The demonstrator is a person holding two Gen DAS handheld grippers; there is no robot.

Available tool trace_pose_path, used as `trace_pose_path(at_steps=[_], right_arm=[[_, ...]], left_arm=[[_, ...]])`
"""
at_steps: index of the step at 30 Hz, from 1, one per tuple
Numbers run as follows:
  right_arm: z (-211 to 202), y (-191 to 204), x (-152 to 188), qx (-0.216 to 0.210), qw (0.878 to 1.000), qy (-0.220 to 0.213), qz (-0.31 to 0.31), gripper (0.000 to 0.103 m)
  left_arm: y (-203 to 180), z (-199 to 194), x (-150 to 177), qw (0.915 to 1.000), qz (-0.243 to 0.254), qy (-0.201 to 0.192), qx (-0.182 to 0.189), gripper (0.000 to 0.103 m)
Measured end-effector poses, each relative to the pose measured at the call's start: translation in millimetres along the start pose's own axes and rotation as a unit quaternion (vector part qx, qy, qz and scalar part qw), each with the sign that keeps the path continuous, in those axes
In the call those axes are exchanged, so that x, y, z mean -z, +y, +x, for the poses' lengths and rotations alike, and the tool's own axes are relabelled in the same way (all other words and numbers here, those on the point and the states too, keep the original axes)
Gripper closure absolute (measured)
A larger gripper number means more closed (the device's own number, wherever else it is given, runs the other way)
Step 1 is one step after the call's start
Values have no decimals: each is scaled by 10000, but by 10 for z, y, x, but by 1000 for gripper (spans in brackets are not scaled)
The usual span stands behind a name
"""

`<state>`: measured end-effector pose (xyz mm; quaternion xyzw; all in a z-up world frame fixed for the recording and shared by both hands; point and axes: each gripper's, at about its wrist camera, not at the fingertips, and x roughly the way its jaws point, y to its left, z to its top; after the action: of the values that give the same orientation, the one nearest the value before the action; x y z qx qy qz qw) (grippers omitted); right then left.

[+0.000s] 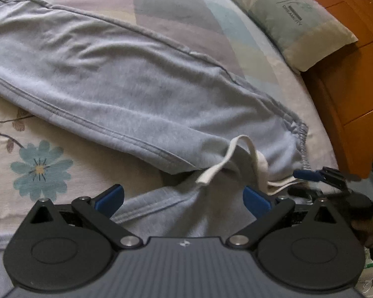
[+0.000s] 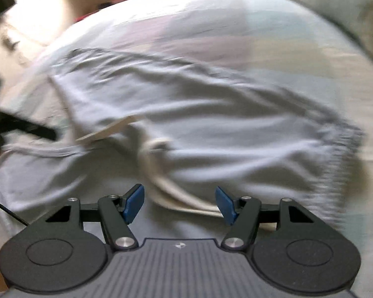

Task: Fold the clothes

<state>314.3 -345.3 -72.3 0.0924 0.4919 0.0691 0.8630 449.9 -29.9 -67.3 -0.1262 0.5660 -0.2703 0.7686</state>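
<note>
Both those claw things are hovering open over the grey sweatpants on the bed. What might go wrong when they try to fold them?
1. The loose white drawstring lies across the waist, right ahead of the open left gripper; it might pinch only the cord, not the sweatpants.
2. The right gripper, also open, has cord between its fingers too.
3. The fabric is wrinkled, so creases could get folded in.

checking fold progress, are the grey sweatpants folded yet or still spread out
Mostly spread: the grey sweatpants lie lengthwise across the bed, waistband end bunched, no neat fold visible.
</note>
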Motion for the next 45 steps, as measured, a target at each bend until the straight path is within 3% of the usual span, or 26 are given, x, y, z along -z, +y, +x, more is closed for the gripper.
trace_pose_path(at_steps=[5,6,9,11,13,18,22,26,30,36,40,45], right_arm=[[205,-281,121,775,9963,351,-90,34],[210,-310,150,823,9958,361,-154,35],[188,-369,211,867,9951,365,-310,36],[160,-364,206,913,9941,471,-351,38],[106,-338,184,991,9925,582,-417,41],[93,-204,-37,885,9940,292,-578,40],[131,-147,-207,783,9948,21,-650,40],[239,-383,-156,955,9940,235,-482,35],[331,-547,-139,1095,9924,414,-368,38],[439,-359,-318,1085,9922,451,-425,36],[585,-284,-303,1263,9905,405,-368,24],[546,-390,-226,1253,9915,346,-17,11]], left_arm=[[-70,208,88,9987,-44,272,417,2],[-67,282,106,9989,40,296,357,2],[35,431,153,9980,71,413,-466,3],[94,354,174,9984,1,384,-413,3],[95,274,191,9969,-63,511,-591,3],[-110,164,133,9984,362,348,-241,3],[-346,374,44,9968,754,199,178,3],[-304,575,64,9969,651,446,45,3],[-274,457,95,9963,605,596,-117,4],[-375,204,-236,9934,1127,-182,-68,3],[-526,443,-476,9838,1701,-551,-100,3],[-481,658,-379,9810,1903,-80,-376,4]])
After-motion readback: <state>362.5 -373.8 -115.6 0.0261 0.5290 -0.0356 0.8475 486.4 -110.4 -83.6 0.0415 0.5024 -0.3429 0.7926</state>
